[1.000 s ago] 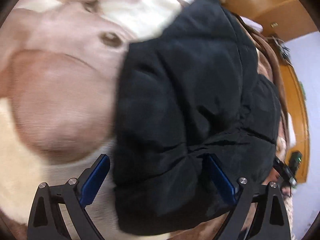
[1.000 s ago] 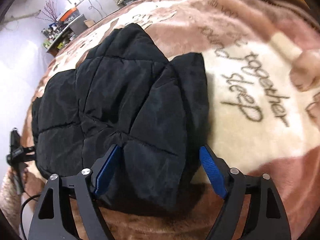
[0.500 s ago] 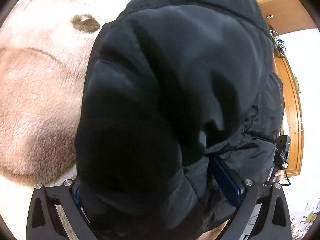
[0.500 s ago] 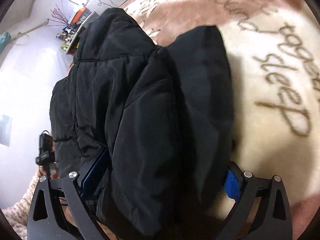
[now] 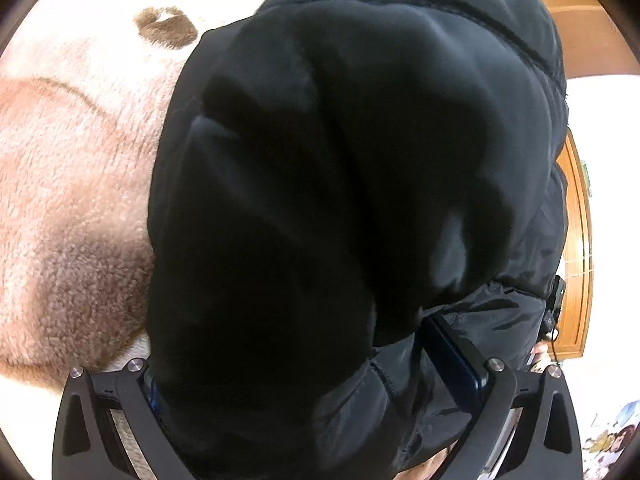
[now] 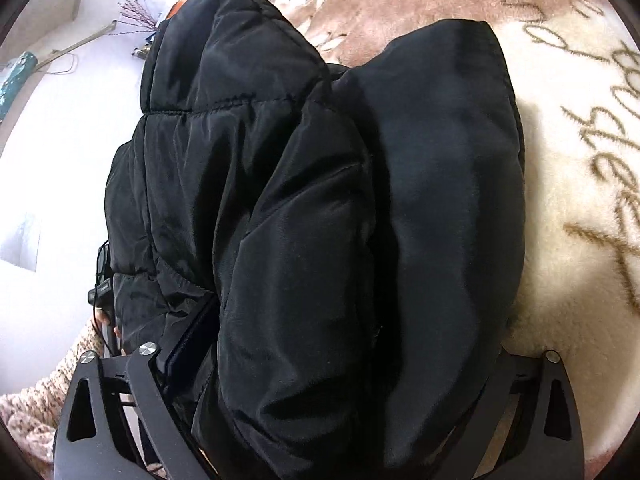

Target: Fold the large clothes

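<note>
A black puffer jacket (image 5: 340, 200) fills the left wrist view, bunched thickly between the blue-padded fingers. My left gripper (image 5: 312, 364) holds a thick fold of it; the right pad (image 5: 452, 356) shows, the left pad is mostly buried. In the right wrist view the same jacket (image 6: 320, 220) bulges up between the fingers of my right gripper (image 6: 340, 360), which holds another fold. Only the left pad (image 6: 188, 340) shows there; the right one is hidden under cloth. The jacket's edge is raised off the blanket.
A plush pink, brown and cream blanket (image 5: 72, 200) with brown lettering (image 6: 592, 152) lies under the jacket. A wooden door frame (image 5: 576, 240) stands at the right. White walls and a shelf with clutter (image 6: 136, 20) lie beyond the bed's left side.
Both grippers have pushed onto the jacket's near edge and closed in on thick folds. The jacket has been gathered up and now fills both views.
</note>
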